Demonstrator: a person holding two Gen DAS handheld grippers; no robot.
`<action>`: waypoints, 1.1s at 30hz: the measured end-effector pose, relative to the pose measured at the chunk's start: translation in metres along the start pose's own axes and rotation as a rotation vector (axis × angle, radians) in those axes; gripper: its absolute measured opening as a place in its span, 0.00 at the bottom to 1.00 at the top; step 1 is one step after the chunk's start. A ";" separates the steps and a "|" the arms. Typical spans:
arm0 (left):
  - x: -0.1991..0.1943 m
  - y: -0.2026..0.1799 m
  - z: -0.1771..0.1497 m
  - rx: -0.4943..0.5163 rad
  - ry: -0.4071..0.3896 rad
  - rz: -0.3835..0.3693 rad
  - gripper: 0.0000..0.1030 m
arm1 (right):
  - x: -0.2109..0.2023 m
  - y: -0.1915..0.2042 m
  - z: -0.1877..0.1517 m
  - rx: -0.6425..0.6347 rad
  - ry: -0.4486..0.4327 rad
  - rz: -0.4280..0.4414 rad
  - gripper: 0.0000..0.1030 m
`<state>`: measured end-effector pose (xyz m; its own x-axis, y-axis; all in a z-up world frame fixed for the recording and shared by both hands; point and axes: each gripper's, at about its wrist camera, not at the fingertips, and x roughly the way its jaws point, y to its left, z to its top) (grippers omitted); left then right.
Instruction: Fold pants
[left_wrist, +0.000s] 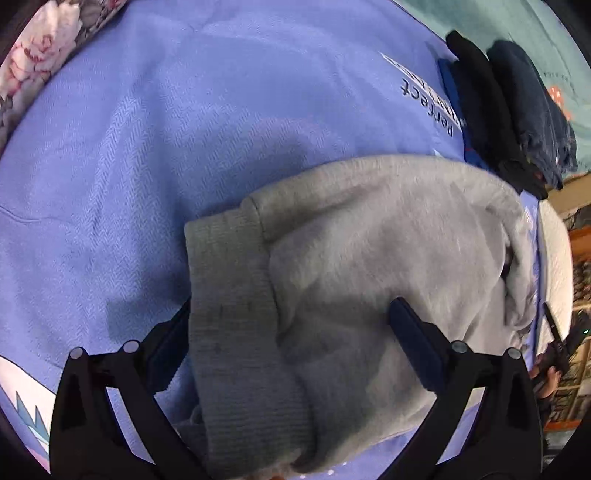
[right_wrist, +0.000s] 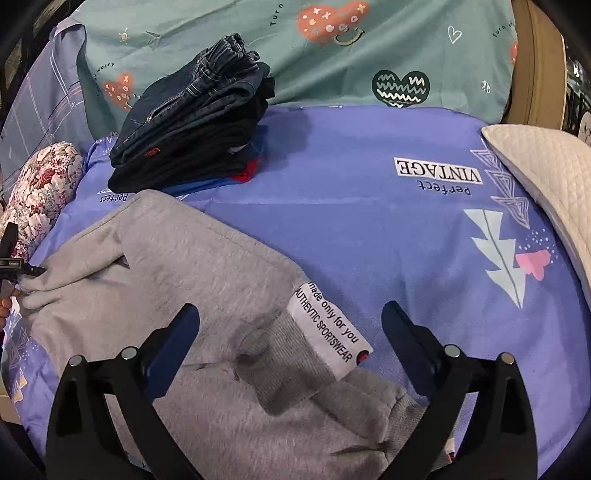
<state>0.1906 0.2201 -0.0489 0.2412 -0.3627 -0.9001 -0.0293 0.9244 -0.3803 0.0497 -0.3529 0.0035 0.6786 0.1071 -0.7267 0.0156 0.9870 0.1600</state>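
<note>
Grey sweatpants (left_wrist: 369, 251) lie folded on the purple bedsheet (left_wrist: 166, 129). In the left wrist view a ribbed cuff (left_wrist: 236, 295) lies between the open fingers of my left gripper (left_wrist: 288, 314), which hovers just over the cloth. In the right wrist view the pants (right_wrist: 166, 266) show a ribbed band with a white "AUTHENTIC SPORTSWEAR" label (right_wrist: 328, 328). My right gripper (right_wrist: 290, 317) is open over that label, holding nothing. The left gripper's tip (right_wrist: 14, 266) shows at the pants' far left edge.
A stack of folded dark jeans and pants (right_wrist: 192, 125) sits at the back on the sheet (right_wrist: 369, 221). A floral pillow (right_wrist: 40, 192) lies at left, a white quilted pillow (right_wrist: 546, 192) at right, a teal blanket (right_wrist: 369, 55) behind.
</note>
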 end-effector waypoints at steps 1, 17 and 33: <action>0.001 0.002 0.004 -0.018 0.002 -0.016 0.98 | 0.005 -0.003 0.001 0.025 0.013 0.017 0.96; -0.024 -0.068 -0.003 0.154 -0.159 0.037 0.10 | 0.017 -0.004 0.023 0.065 -0.004 0.149 0.22; -0.021 -0.029 0.077 0.022 -0.213 0.236 0.62 | 0.061 -0.106 0.084 0.248 0.009 -0.242 0.56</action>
<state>0.2612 0.2106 -0.0023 0.4277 -0.1072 -0.8975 -0.0885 0.9832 -0.1596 0.1507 -0.4611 -0.0014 0.6273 -0.1242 -0.7688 0.3540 0.9248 0.1394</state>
